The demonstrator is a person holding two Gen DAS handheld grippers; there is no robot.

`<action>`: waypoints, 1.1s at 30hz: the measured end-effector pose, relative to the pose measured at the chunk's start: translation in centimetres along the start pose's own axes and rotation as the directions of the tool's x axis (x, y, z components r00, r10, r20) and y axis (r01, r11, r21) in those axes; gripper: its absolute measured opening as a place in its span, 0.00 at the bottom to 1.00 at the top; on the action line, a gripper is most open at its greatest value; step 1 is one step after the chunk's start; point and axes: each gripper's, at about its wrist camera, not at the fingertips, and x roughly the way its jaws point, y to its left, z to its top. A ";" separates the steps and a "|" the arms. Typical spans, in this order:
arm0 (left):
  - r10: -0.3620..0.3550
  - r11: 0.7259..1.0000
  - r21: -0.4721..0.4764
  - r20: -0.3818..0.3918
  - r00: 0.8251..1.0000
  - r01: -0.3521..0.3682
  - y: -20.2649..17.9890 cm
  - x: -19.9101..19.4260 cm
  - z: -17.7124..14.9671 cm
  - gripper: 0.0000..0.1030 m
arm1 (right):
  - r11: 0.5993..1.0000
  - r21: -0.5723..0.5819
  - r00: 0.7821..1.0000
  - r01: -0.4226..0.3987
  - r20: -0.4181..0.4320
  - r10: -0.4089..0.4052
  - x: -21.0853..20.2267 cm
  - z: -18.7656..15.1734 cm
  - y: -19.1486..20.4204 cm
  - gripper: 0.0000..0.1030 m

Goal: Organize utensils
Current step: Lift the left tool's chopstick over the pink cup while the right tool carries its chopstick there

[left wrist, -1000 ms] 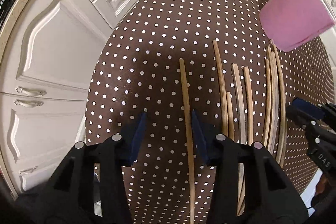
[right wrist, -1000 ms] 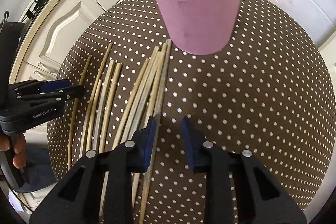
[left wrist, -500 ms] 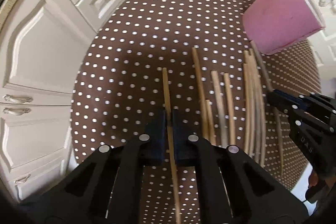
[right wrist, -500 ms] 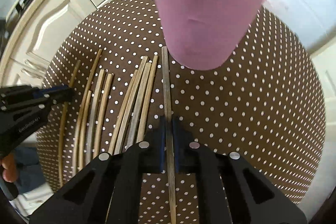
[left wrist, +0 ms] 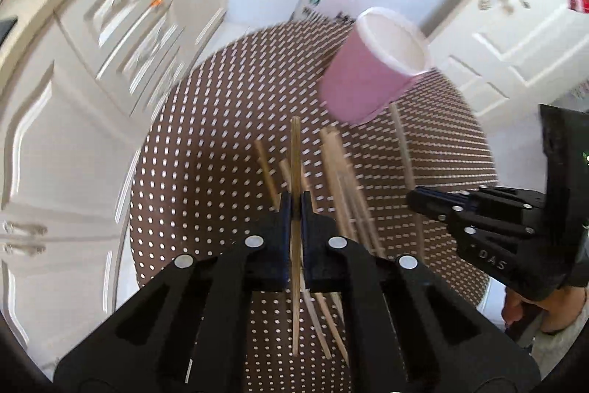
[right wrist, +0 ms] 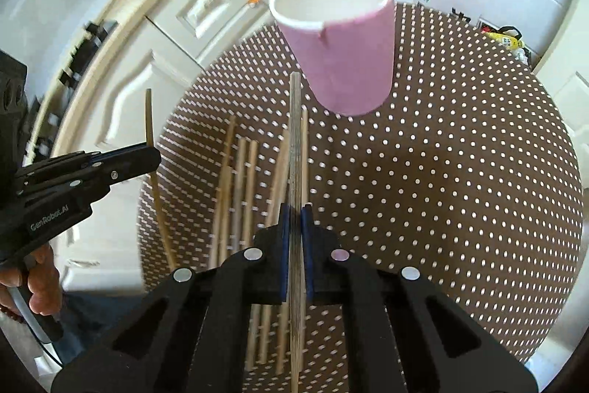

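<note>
A pink paper cup [right wrist: 342, 35] stands upright on the brown polka-dot table [right wrist: 460, 190]; it also shows in the left wrist view [left wrist: 371, 72]. My left gripper [left wrist: 294, 209] is shut on a bamboo chopstick [left wrist: 294, 153] and holds it above the table. My right gripper [right wrist: 295, 220] is shut on another chopstick [right wrist: 295, 135], its tip pointing at the cup's base. Several more chopsticks [right wrist: 243, 186] lie side by side on the table to the left of the cup. The left gripper [right wrist: 151, 153] shows in the right wrist view with its stick [right wrist: 149, 116].
White cabinet doors and drawers [left wrist: 73, 98] stand beyond the table's left edge. A white door [left wrist: 515, 35] is at the far right. The right gripper [left wrist: 416, 197] reaches in from the right in the left wrist view.
Both grippers have lifted their chopsticks off the table and tilted up, so the cup's open rim now shows. One second ago both grippers were open around the sticks.
</note>
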 end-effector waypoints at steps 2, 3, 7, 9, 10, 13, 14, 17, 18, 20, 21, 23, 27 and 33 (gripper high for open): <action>-0.024 0.999 0.026 0.029 0.999 0.024 -0.6 -1.8 0.0 0.05 | 1.000 0.011 0.999 -0.008 0.045 0.007 -1.3 -0.1 1.0 0.05; -0.035 0.999 0.031 0.041 0.999 0.033 -0.8 -2.5 -0.1 0.05 | 1.000 0.015 0.998 -0.010 0.061 0.009 -1.9 0.0 1.8 0.05; -0.084 0.995 0.065 0.108 0.991 0.077 -2.2 -6.2 0.7 0.05 | 1.000 0.017 0.986 -0.026 0.165 0.023 -5.3 0.3 3.4 0.05; -0.106 0.991 0.098 0.148 0.983 0.092 -2.9 -8.2 1.1 0.05 | 1.000 0.004 0.976 -0.023 0.217 0.022 -6.3 0.2 4.6 0.05; -0.117 0.989 0.110 0.163 0.980 0.100 -3.1 -9.0 1.3 0.05 | 1.000 -0.003 0.970 -0.020 0.244 0.020 -6.9 0.4 5.0 0.05; -0.143 0.984 0.137 0.210 0.967 0.116 -3.9 -11.3 2.0 0.05 | 1.000 -0.022 0.944 -0.007 0.330 0.014 -8.6 1.0 5.6 0.05; -0.153 0.982 0.143 0.228 0.962 0.122 -4.2 -11.9 2.4 0.05 | 1.000 -0.025 0.936 -0.001 0.352 0.010 -9.1 1.2 5.6 0.05; -0.176 0.978 0.158 0.266 0.948 0.137 -4.9 -13.3 3.4 0.05 | 0.999 -0.032 0.898 0.031 0.439 -0.014 -10.9 2.3 5.7 0.05; -0.184 0.977 0.161 0.277 0.943 0.143 -5.1 -13.8 3.8 0.05 | 0.999 -0.031 0.884 0.042 0.466 -0.022 -11.4 2.6 5.7 0.05; -0.196 0.975 0.163 0.302 0.933 0.152 -5.6 -14.5 4.7 0.05 | 0.998 -0.029 0.856 0.060 0.515 -0.037 -12.1 3.7 5.4 0.05; -0.200 0.974 0.166 0.314 0.928 0.154 -5.9 -14.9 5.3 0.05 | 0.997 -0.029 0.846 0.067 0.532 -0.041 -12.3 4.2 5.2 0.05; -0.203 0.974 0.168 0.331 0.922 0.153 -6.4 -15.3 6.1 0.05 | 0.997 -0.029 0.830 0.066 0.556 -0.039 -12.6 5.4 4.9 0.05; -0.201 0.976 0.156 0.363 0.910 0.153 -7.0 -15.8 7.7 0.05 | 0.997 -0.014 0.804 0.079 0.592 -0.056 -13.1 7.3 3.9 0.05; -0.169 0.983 0.131 0.387 0.906 0.128 -7.6 -14.9 10.0 0.05 | 0.994 -0.016 0.760 0.108 0.646 -0.072 -13.0 9.9 2.7 0.05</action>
